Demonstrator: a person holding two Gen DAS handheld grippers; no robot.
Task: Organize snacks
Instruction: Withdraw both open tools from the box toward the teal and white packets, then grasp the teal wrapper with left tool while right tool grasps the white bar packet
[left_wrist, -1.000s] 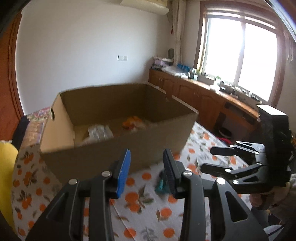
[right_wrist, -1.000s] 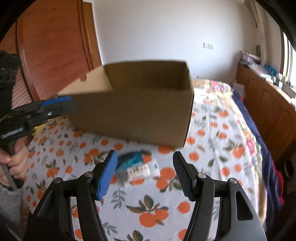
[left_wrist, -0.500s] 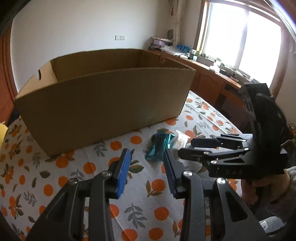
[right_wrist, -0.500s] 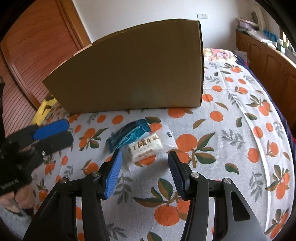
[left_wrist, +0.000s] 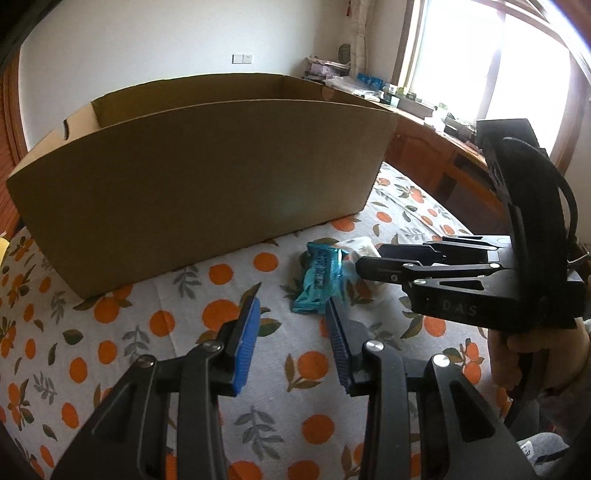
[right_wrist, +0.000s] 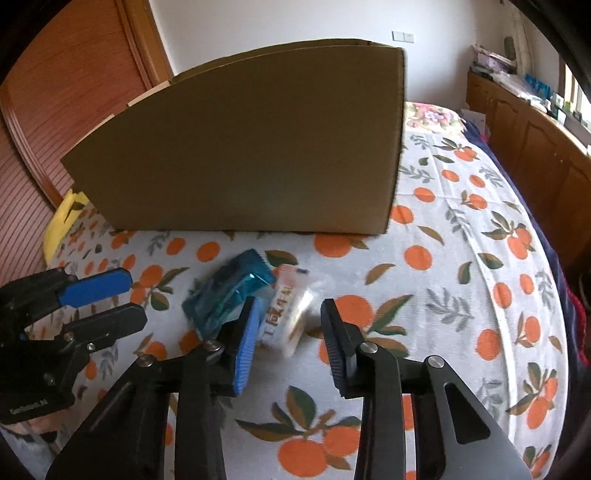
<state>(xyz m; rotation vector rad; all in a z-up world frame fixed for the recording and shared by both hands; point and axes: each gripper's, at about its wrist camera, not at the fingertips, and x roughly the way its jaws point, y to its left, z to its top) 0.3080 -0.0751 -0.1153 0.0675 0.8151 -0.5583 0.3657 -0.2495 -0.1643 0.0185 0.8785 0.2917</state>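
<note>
Teal foil snack packet (right_wrist: 229, 295) and a clear white-labelled snack pouch (right_wrist: 286, 314) lie touching on the orange-print tablecloth (right_wrist: 443, 295), just before the brown cardboard box (right_wrist: 251, 147) meant, I judge, to receive them. The right gripper (right_wrist: 288, 321) straddles the pouch, jaws closing without pinching yet; the left gripper (left_wrist: 291, 321) waits apart and empty beside the teal packet.

A bed covered with a white sheet printed with oranges and green leaves (right_wrist: 461, 280) carries everything here. A large open-topped cardboard box (right_wrist: 258, 155) stands on the far part of the sheet, and near its front wall lie two snack packets side by side, touching: a teal foil packet (right_wrist: 225, 295) on the left and a clear white packet with printed characters (right_wrist: 286, 314) on the right. A yellow item (right_wrist: 61, 221) shows at the bed's far left edge, beside the box.
</note>
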